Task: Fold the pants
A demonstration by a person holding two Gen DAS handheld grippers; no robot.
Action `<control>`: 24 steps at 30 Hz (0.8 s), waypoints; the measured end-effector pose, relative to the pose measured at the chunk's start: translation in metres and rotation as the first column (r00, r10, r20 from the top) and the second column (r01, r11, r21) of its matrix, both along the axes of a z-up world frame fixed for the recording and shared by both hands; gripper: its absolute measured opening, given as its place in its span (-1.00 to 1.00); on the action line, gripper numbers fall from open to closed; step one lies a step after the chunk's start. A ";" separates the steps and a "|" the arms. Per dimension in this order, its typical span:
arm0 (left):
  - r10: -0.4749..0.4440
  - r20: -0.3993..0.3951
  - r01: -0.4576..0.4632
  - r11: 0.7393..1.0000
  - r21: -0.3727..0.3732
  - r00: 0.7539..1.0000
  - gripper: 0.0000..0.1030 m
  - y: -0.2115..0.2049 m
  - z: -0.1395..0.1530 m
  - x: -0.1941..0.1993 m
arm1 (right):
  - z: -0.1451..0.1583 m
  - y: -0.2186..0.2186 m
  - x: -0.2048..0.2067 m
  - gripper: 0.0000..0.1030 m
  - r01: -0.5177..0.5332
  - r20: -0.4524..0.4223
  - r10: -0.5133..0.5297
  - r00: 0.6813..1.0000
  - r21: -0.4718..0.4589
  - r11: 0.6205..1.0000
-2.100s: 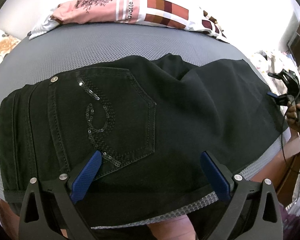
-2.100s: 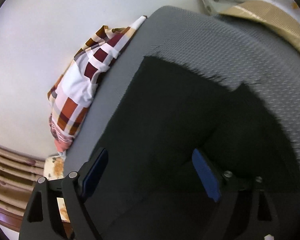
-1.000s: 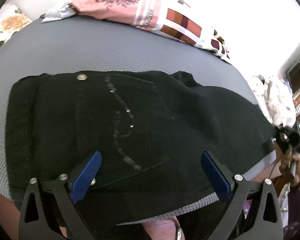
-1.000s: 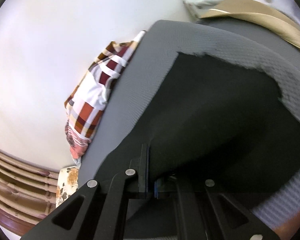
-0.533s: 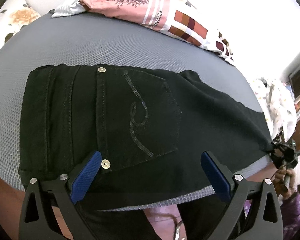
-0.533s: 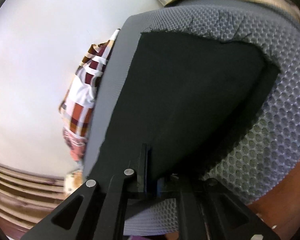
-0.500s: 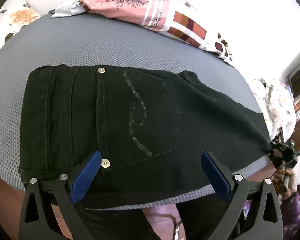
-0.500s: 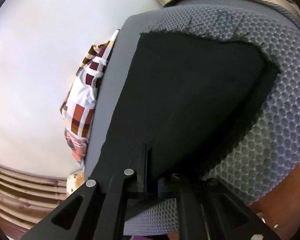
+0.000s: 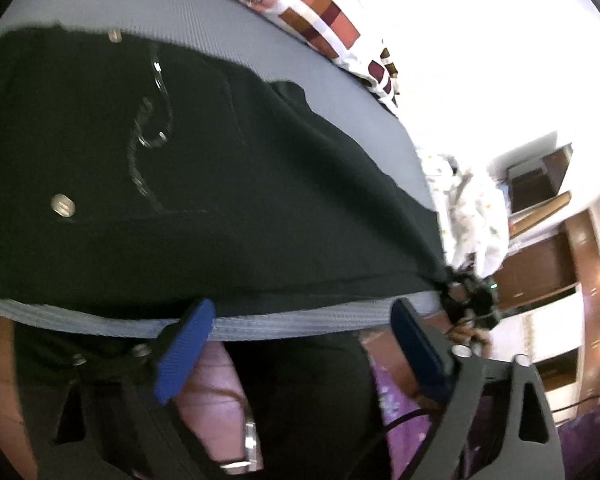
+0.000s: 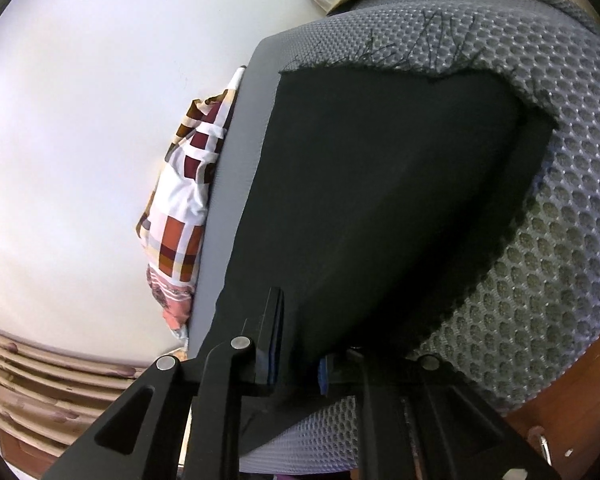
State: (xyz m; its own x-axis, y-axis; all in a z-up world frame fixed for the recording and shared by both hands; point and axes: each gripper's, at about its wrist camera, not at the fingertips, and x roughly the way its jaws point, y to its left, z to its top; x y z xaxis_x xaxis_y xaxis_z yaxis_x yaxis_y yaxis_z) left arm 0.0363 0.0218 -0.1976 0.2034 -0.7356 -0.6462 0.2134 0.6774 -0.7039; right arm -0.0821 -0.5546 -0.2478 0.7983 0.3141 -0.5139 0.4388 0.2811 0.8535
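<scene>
Nearest us, our left gripper [image 9: 300,344] angles down past the mat's [image 9: 292,326] near edge w/ jaws closing, nothing between them. Our right gripper [image 10: 300,364] pinches the near hem of the black pants [image 10: 380,208], which lie flat across the grey mat; patterned cloth [image 10: 184,220] at far side.
</scene>
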 end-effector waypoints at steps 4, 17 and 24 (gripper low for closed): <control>0.021 -0.071 -0.027 0.996 -0.088 0.997 0.55 -0.006 -0.013 0.010 | -0.001 -0.002 -0.004 -0.77 0.003 0.008 -0.003 1.000 0.019 1.000; 0.140 -0.281 -0.210 0.949 -0.237 0.949 0.55 0.010 -0.039 0.022 | -0.002 -0.003 -0.005 -0.77 0.013 0.022 -0.014 1.000 0.046 0.999; 0.208 -0.223 -0.268 0.920 -0.286 0.952 0.55 0.009 -0.030 0.026 | -0.004 -0.003 -0.008 -0.77 0.017 0.027 -0.019 0.999 0.053 0.998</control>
State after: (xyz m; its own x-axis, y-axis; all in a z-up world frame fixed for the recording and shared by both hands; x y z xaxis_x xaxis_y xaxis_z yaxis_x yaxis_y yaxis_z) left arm 0.0623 0.0305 -0.2278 0.2971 -0.8489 -0.4371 -0.0807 0.4339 -0.8974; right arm -0.0898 -0.5577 -0.2513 0.8178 0.3258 -0.4744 0.4193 0.2273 0.8789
